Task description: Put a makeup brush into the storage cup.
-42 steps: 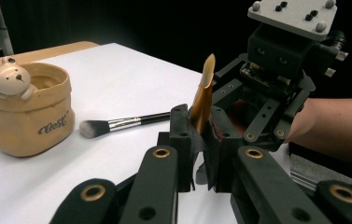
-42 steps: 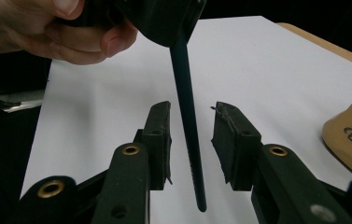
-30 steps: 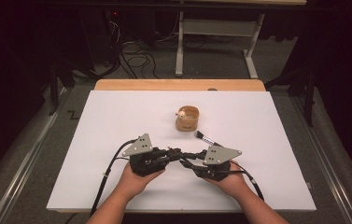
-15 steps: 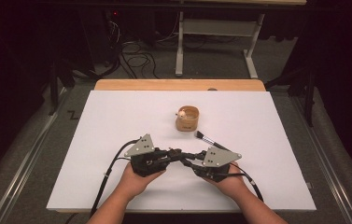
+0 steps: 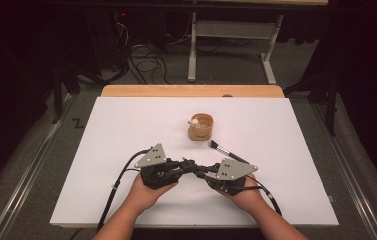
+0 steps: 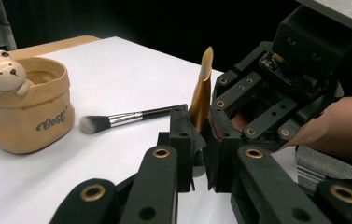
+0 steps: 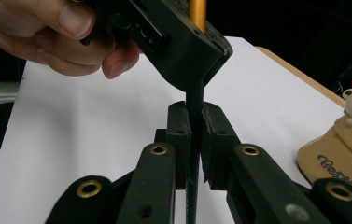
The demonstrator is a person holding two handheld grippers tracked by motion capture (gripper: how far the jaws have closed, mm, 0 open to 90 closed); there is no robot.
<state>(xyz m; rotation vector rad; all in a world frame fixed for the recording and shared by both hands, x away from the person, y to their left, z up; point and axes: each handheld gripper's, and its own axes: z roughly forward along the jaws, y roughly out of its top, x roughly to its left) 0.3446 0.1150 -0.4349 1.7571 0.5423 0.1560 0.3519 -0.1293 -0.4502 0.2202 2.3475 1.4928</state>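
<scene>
left claw [image 5: 185,165]: clamped on the gold end of a slim stick [image 6: 200,91], near middle of the desk [image 5: 126,125]
right claw [image 5: 202,171]: clamped on the stick's dark end, just right of my left claw
risk: claws pulling or twisting unevenly could bend the stick or slip it free
far right: bear pot [image 5: 200,126] and makeup brush [image 5: 228,151] could get knocked

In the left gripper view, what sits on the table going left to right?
Tan pot with a bear figure on its rim → makeup brush lying flat → upright golden-handled tool clamped between both grippers' jaws → right gripper in the person's hand.
</scene>
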